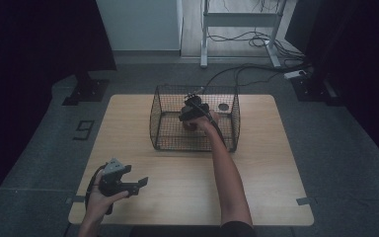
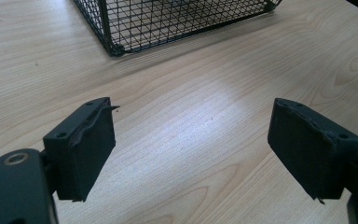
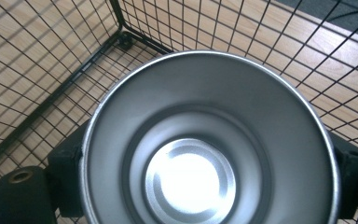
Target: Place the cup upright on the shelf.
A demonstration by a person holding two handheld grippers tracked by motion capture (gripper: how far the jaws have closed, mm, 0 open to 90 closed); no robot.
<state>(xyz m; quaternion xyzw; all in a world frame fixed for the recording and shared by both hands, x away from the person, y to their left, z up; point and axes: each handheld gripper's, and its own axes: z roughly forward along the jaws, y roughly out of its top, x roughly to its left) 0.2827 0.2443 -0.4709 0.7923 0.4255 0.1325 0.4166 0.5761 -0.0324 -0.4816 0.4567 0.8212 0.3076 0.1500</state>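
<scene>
A black wire basket (image 1: 163, 106) stands on the middle of the wooden table (image 1: 266, 163). My right gripper (image 1: 191, 109) is down inside it, over the basket's middle. In the right gripper view a shiny metal cup (image 3: 191, 93) sits between the black jaws with its open mouth toward the camera, and my right gripper (image 3: 212, 161) is shut on its sides. The basket's mesh (image 3: 51, 93) shows behind it. My left gripper (image 1: 139, 185) rests low over the table's near left part. There my left gripper (image 2: 191, 112) is open over bare wood, and the basket's corner (image 2: 116, 46) lies ahead.
A small dark round thing (image 1: 223, 106) lies by the basket's far right wall. Black cables (image 1: 256, 69) run over the grey floor behind the table, near a white desk frame (image 1: 205, 39). A black "9" marker (image 1: 84, 129) lies on the floor at the left.
</scene>
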